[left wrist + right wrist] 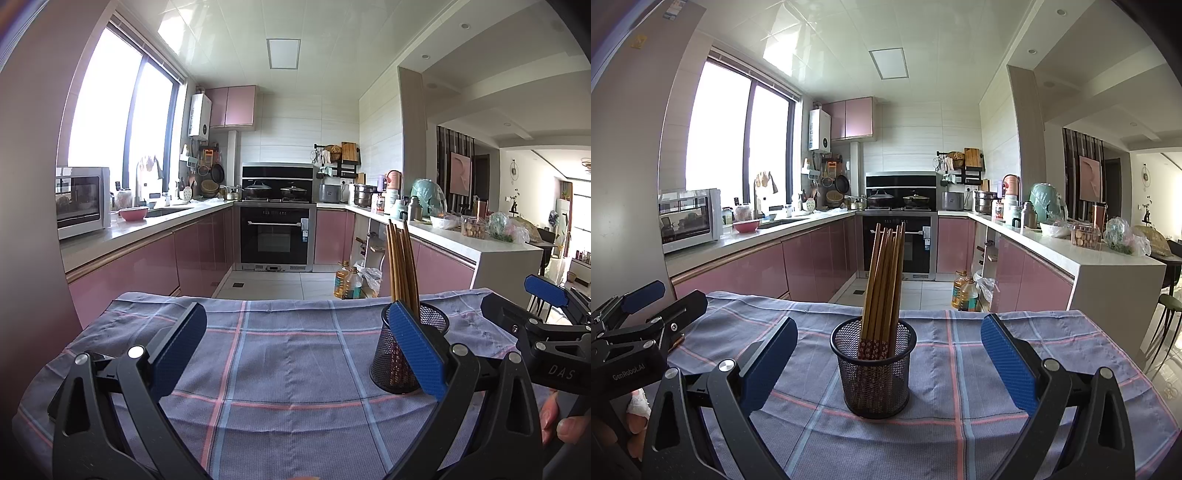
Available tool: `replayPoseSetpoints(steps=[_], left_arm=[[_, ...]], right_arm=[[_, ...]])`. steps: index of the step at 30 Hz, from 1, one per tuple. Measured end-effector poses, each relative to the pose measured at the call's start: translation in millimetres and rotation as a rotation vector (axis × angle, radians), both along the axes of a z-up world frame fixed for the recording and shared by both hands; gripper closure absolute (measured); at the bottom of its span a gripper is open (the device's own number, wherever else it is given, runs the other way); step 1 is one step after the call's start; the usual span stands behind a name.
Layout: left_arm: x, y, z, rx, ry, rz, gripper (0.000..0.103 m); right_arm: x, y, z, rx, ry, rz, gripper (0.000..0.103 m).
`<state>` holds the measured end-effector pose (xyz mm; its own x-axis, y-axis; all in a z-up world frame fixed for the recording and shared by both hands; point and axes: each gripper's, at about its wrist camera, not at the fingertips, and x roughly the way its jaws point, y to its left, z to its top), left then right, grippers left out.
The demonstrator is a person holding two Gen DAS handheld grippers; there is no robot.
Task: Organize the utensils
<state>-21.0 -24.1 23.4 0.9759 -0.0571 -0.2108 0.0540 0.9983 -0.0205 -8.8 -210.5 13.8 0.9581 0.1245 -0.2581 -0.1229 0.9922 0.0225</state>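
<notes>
From our left camera, our left gripper (299, 350) is wide apart and holds nothing; the black cup (410, 350) of chopsticks (402, 266) stands on the checked cloth (288, 369), maybe touching the right finger.

From our right camera, our right gripper (890, 362) is spread apart too, with the cup (873, 369) between its fingers but not touching.

On the checked cloth covering the surface (960, 369), only the black mesh cup (873, 373) stands up, with a bundle of chopsticks (884, 284) rising tall and leaning slightly above its rim. Cloth lies bare on both sides of the cup and in front of it. The right gripper (890, 365) has its fingers spread wide, apart from the cup. The left gripper (295, 350) faces bare cloth, the cup just beyond its right finger (415, 350).
</notes>
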Motion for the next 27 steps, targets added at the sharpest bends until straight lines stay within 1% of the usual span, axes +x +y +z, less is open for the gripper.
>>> replayPoseSetpoints(steps=[27], left_arm=[[0.2, -0.9, -0.8, -0.003, 0.002, -0.002, 0.006]], right_arm=[[1.0, 1.3, -0.7, 0.002, -0.003, -0.006, 0.007]])
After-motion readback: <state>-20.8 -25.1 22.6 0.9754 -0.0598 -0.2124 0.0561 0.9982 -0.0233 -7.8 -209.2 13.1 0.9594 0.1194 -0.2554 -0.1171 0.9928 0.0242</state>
